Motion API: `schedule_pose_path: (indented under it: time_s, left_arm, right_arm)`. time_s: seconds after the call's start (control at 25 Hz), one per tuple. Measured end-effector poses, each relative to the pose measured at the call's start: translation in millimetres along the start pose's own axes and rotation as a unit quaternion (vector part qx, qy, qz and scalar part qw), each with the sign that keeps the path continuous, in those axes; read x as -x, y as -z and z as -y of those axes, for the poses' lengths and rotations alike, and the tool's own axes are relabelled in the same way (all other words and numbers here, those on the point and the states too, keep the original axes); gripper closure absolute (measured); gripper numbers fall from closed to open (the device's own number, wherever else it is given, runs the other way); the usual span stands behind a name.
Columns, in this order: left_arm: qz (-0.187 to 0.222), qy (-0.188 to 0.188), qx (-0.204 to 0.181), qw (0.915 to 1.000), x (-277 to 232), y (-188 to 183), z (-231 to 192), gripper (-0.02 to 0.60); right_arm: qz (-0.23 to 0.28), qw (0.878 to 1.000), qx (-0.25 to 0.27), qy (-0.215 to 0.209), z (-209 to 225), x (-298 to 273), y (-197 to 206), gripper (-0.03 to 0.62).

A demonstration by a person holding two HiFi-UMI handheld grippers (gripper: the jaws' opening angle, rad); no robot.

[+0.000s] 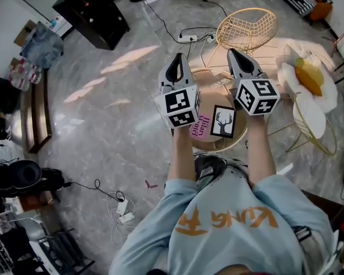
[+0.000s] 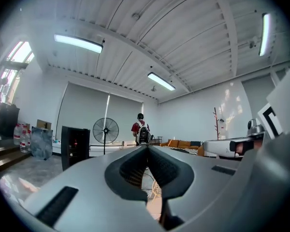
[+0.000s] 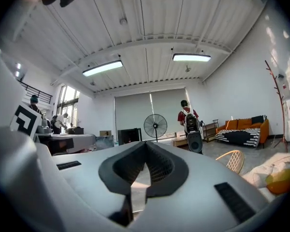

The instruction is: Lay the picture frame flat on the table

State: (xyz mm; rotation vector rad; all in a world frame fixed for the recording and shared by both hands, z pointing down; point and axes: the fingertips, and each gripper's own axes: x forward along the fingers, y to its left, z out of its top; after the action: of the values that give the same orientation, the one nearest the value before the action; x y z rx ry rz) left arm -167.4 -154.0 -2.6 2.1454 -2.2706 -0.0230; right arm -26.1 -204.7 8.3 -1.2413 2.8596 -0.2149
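Far off at 10 o'clock in the head view, a black cabinet (image 1: 92, 7) stands on the shiny grey floor. Next comes the left claw (image 1: 177, 58), held up over the round bench (image 1: 210, 89). Its two jaws are pressed together with nothing in them, and in the left gripper view the tips of this claw (image 2: 147, 147) meet in front of a fan (image 2: 105, 130). On the bench, near the 7 o'clock edge, lies a pink card (image 1: 199, 125) with dark writing. Just beside it, at its 3 o'clock, is the picture frame (image 1: 223, 121). The frame has a thick black edge and a white picture of a black deer head with antlers. It is near the middle of the bench, and no claw touches it. From above I cannot tell if it stands up or lies flat. The right claw (image 1: 233, 54) is also held above the bench, at 1 o'clock from the frame. Its jaws (image 3: 145, 143) are squeezed shut on nothing too. At 12 o'clock from it is a gold wire chair (image 1: 246, 30).
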Motion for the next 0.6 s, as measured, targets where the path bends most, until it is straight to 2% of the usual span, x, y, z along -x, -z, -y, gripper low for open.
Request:
schedule_pose_path:
  time_s: [0.16,0.6]
  left_arm:
    - [0.007,-0.009,-0.002,0.9999,3.0,-5.6,-7.2,0.560]
    - [0.007,-0.025,-0.012,0.9996,8.4,-7.1,-22.6,0.560]
  right_arm:
    - [0.004,1.000,0.018,-0.002,-6.7,-3.3,-6.0,0.597]
    - [0.020,0.999,0.021,0.018,-12.5,-8.6,-10.3,0.597]
